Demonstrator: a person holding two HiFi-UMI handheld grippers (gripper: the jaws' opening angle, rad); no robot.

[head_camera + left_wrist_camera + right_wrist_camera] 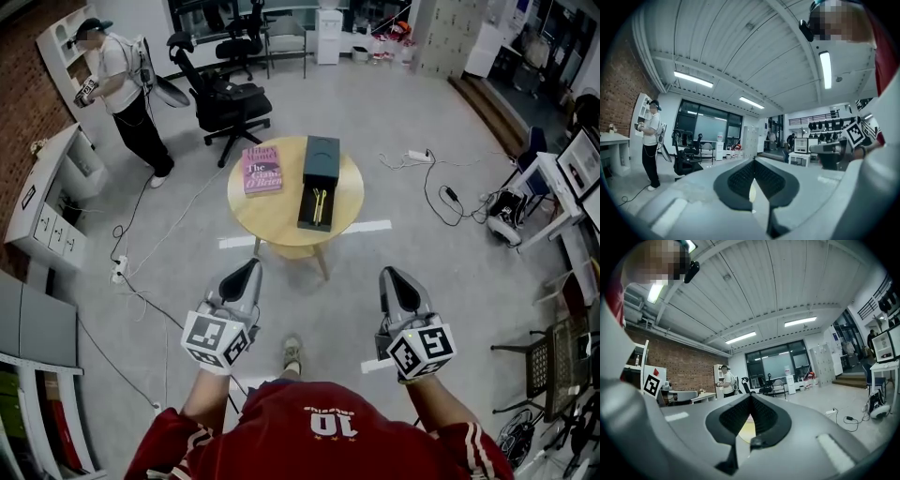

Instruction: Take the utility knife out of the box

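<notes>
On the round wooden tabletop I count one dark box holding one yellow utility knife, and one pink book. Fingers are together on my left gripper and right gripper.

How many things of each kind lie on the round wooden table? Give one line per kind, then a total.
Book: 1
Open box: 1
Utility knife, inside the box: 1
Total: 3

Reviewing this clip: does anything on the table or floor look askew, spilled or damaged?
Nothing stands out. The open box sits on the round table with the yellow utility knife lying inside it, and the book lies flat beside it. Loose cables trail over the floor, nothing spilled.
</notes>
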